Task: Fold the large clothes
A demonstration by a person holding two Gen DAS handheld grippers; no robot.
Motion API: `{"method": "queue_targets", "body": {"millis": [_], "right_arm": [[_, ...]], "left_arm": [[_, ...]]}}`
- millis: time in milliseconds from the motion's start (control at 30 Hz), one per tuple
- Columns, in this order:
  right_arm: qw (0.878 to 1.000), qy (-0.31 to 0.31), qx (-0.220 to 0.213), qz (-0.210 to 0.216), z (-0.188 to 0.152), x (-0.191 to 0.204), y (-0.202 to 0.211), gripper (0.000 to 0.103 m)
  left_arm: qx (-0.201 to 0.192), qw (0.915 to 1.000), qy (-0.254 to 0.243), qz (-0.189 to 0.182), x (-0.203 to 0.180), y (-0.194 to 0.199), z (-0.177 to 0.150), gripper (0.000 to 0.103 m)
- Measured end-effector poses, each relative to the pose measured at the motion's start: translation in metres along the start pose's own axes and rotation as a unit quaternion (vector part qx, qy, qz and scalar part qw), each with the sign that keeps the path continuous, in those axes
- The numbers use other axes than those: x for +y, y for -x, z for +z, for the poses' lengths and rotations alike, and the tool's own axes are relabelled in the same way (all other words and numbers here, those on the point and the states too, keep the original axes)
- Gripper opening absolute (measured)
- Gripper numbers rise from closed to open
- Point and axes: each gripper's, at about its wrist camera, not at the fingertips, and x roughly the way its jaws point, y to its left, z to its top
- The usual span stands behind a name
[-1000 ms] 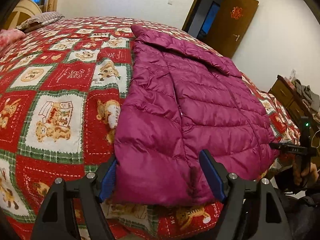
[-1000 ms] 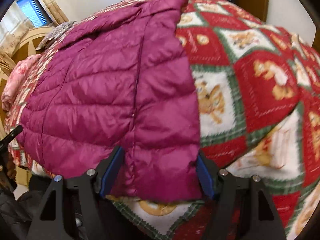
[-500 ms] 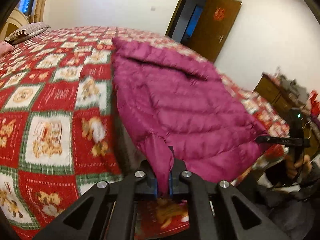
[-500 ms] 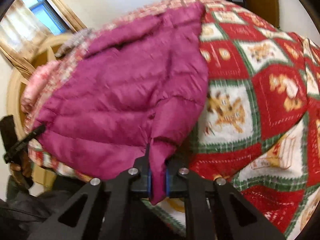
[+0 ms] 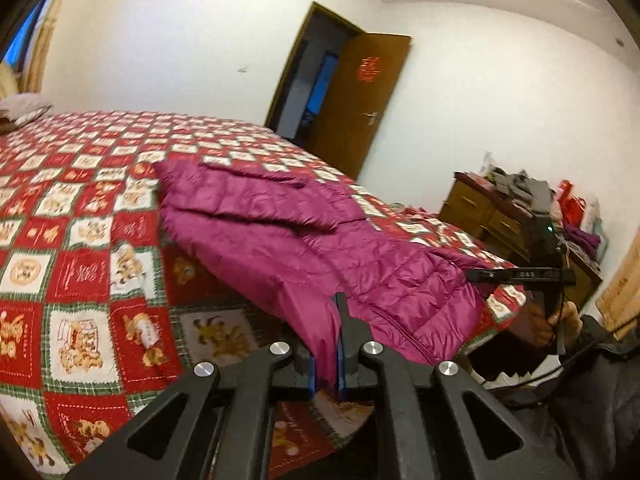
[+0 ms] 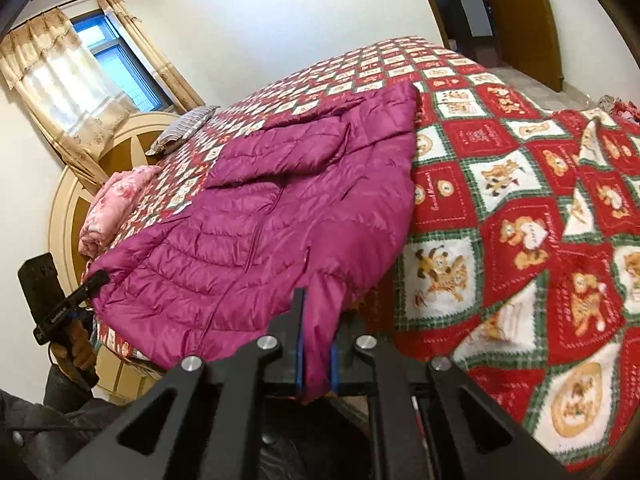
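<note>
You are gripping the near hem of the magenta down jacket [image 5: 304, 236] at both corners: your left gripper [image 5: 325, 364] is clamped tight on a pinch of fabric at one corner, and your right gripper [image 6: 316, 360] is clamped on a thicker bunch at the other, cloth hanging out below its pads. Each gripper's jaws have just been closing, and the jacket is now sitting between them. Ahead of both grippers the rest of the jacket is lying spread on the red patchwork quilt [image 5: 80, 264], collar end farthest from you, while the held hem is standing clear of the bed, so you are judging this as the start of the hem-to-collar fold

The next move is calling for both hands carrying the hem forward together, level with each other, keeping the edge taut between them so the slippery padded shell is not sagging in the middle, then laying it down square on the far half

Room is looking generous: beyond the left gripper and to its left the quilt is running bare toward the pillow [image 6: 182, 128], and to the right of the right gripper it is also bare. The bed edge is lying just under your grippers, so you are watching that the trailing hem is not dropping over it. The wooden dresser [image 5: 496, 216] is standing well apart, off to the right of the left gripper
</note>
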Motion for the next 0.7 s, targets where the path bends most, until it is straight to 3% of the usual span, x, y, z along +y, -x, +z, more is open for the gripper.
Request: {"method": "queue_targets", "body": {"millis": [300,400,500,700], "right_arm": [[0.998,-0.026,-0.043,0.024,0.007,0.0,0.056,0.012],[0.997,-0.03,-0.065,0.031,0.012,0.001,0.074,0.012],[0.994,-0.046,-0.085,0.05,0.027,-0.003,0.08,0.011],[0.991,-0.061,-0.105,0.06,0.083,-0.012,0.051,0.011]], "left_arm": [[-0.051,0.9939,-0.045,-0.086,-0.032,0.043,0.012,0.006],[-0.068,0.9913,-0.053,-0.099,-0.038,0.057,0.022,0.006],[-0.082,0.9919,-0.039,-0.089,-0.029,0.056,0.038,0.006],[-0.081,0.9953,0.04,-0.036,0.016,0.032,0.078,0.007]]}}
